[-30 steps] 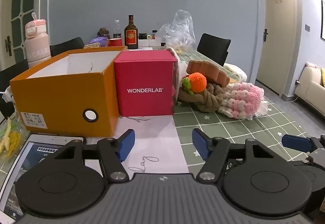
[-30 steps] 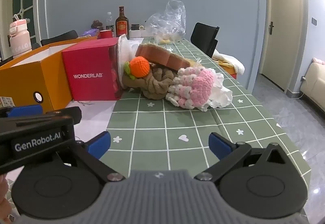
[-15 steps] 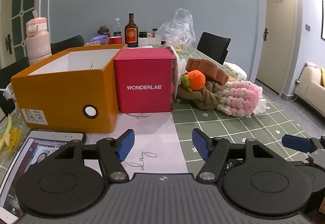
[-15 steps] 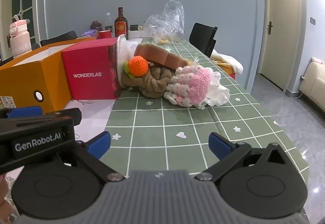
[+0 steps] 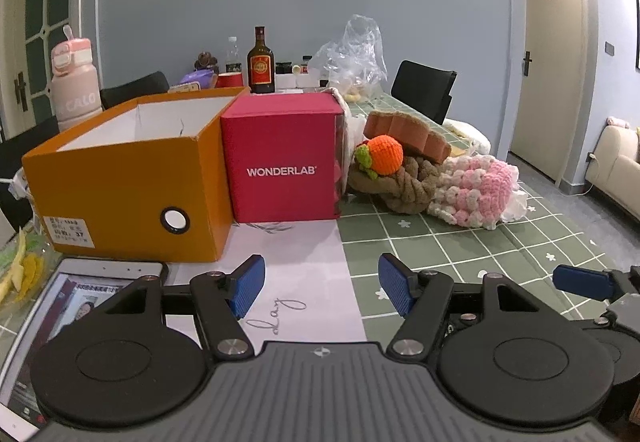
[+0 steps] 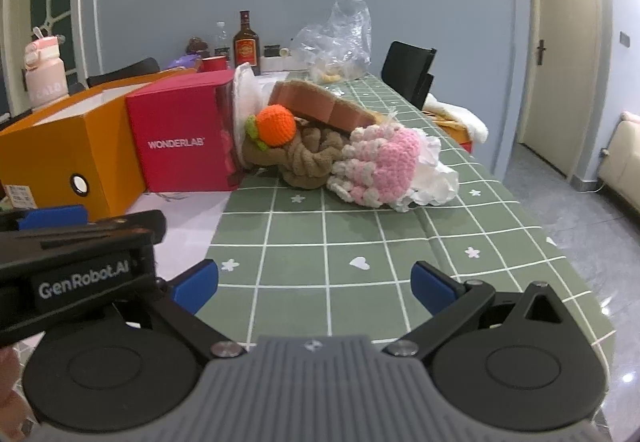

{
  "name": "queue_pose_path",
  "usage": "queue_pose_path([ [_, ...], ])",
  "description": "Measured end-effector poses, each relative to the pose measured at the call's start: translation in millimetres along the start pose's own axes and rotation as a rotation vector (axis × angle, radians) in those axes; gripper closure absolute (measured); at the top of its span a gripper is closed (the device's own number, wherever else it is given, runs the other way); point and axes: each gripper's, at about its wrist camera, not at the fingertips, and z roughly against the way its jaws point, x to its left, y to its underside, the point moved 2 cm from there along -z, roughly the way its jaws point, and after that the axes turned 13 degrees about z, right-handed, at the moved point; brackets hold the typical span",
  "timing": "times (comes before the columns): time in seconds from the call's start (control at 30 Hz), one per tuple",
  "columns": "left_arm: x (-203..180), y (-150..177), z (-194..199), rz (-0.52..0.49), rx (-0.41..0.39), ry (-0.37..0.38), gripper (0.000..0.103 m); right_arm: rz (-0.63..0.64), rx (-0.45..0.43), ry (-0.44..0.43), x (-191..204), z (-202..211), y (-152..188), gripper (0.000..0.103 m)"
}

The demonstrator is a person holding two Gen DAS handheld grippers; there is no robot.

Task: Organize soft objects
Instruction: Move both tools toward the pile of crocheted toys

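Observation:
A pile of soft things lies on the green checked tablecloth right of a pink WONDERLAB box (image 5: pixel 282 165): an orange crochet fruit (image 5: pixel 382 154) (image 6: pixel 276 125), a brown knotted plush (image 5: pixel 404 187) (image 6: pixel 310 161), a pink and white crochet piece (image 5: pixel 478 189) (image 6: pixel 384 169) and a brown bread-shaped cushion (image 5: pixel 404 131) (image 6: pixel 320 105). An open orange box (image 5: pixel 120 177) (image 6: pixel 60 157) stands left of the pink box. My left gripper (image 5: pixel 320 288) is open and empty, well short of the boxes. My right gripper (image 6: pixel 314 286) is open and empty, well short of the pile.
A tablet (image 5: pixel 80 306) lies at the near left by the orange box. A pink bottle (image 5: pixel 74 85), a dark glass bottle (image 5: pixel 261 63) and a clear plastic bag (image 5: pixel 354 57) stand at the back. A black chair (image 5: pixel 424 89) stands at the table's far right.
Both grippers have drawn back a little from the boxes and the pile, which look smaller and farther. Both stay open. Nothing on the table has moved.

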Motion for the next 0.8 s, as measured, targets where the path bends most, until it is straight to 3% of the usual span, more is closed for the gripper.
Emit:
queue_pose_path([
  [0.2,-4.4,1.9,-5.9,-0.008,0.02,0.009,0.026,0.017,-0.023,-0.03,-1.9,-3.4,2.6,0.003],
  [0.8,-29.2,0.5,-50.1,-0.033,0.094,0.006,0.026,0.004,0.061,-0.003,-28.8,-42.4,2.5,0.003],
])
